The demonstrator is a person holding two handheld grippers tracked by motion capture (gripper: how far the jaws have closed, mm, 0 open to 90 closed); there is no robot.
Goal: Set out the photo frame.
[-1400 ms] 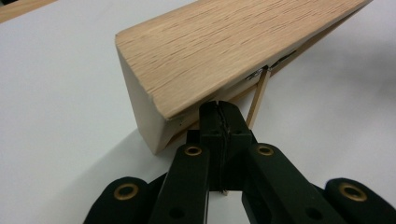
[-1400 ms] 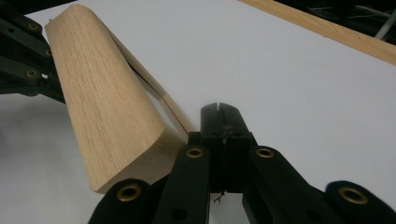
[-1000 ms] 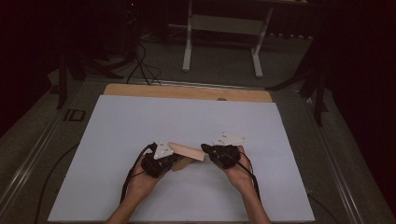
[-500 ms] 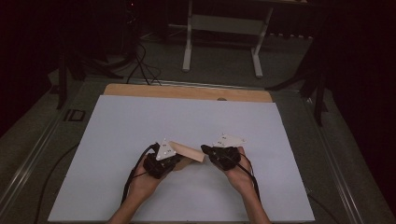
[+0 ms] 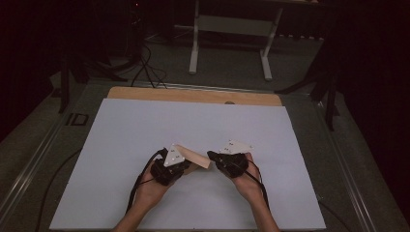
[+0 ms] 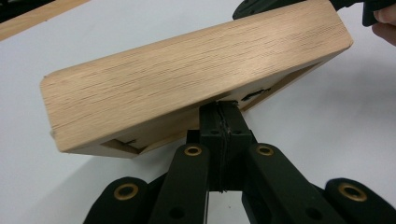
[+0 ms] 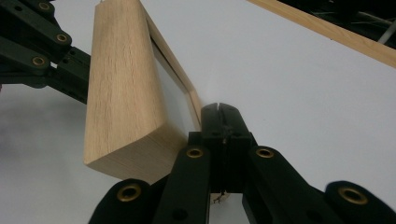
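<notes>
Holding frame (image 5: 192, 155) tilted above bench (image 5: 121, 135) | left gripper (image 5: 183, 166), right gripper (image 5: 211, 155) jaws pressed together, pinching its edges | nothing shifting since earlier; hold steady.

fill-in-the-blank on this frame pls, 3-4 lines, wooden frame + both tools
1. The wooden frame is held up between ____ tools.
2. In the left gripper view, the left tool has its jaws ____ at the frame's lower edge.
3. The right tool meets the frame at one ____.
4. Under the frame lies a ____ board.

Missing words: two; shut; corner; white
</notes>
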